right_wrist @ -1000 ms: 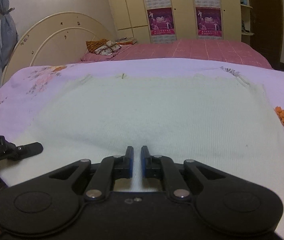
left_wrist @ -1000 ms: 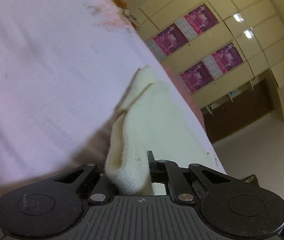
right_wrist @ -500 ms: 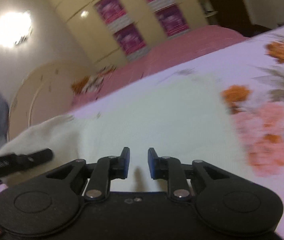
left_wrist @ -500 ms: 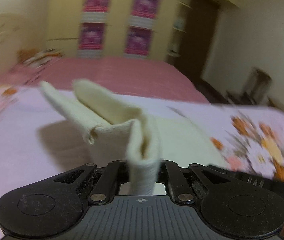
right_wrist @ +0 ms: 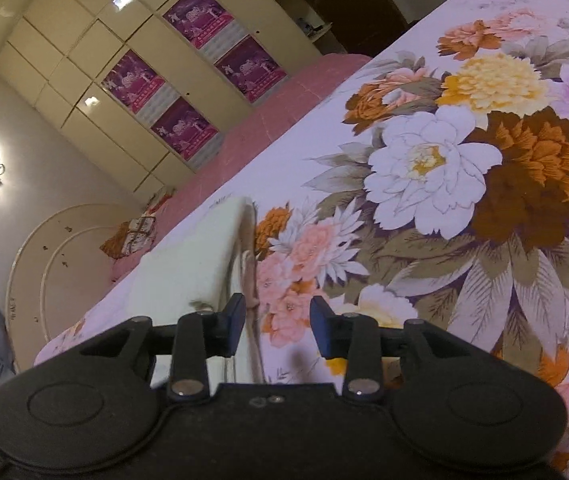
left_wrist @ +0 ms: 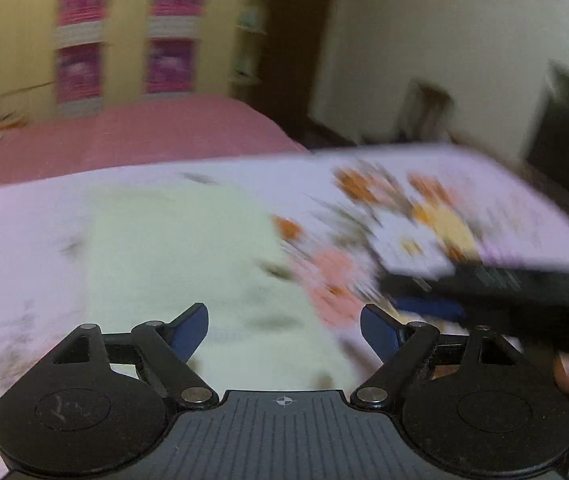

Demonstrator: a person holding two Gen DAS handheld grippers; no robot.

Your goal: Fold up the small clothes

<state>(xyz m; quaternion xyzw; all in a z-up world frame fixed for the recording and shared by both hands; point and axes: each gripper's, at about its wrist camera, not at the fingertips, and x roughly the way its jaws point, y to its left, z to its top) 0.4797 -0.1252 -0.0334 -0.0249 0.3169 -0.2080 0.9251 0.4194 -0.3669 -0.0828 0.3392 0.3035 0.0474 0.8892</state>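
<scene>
Both jaws are opening, nothing between: left hand-held gripper (left_wrist: 283, 328), right hand-held gripper (right_wrist: 276, 322). Cream cloth (left_wrist: 180, 256) lies ahead, folded; next, grab its edge.

Floral bedsheet (right_wrist: 484, 200) – pink bedspread (left_wrist: 132, 136) behind – postered wardrobe (right_wrist: 188, 92) beyond.

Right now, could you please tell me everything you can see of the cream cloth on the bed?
The cream cloth is a pale, soft, knit-looking piece lying flat on the floral bedsheet, roughly rectangular with straight edges. In the right wrist view its side shows stacked layers, so it looks folded over. It sits on the sheet's plainer part, beside the flower print. The left gripper hangs over its near end, jaws opening, nothing between them. The right gripper is at its right edge, also opening and empty. Motion blur hides finer detail.
</scene>
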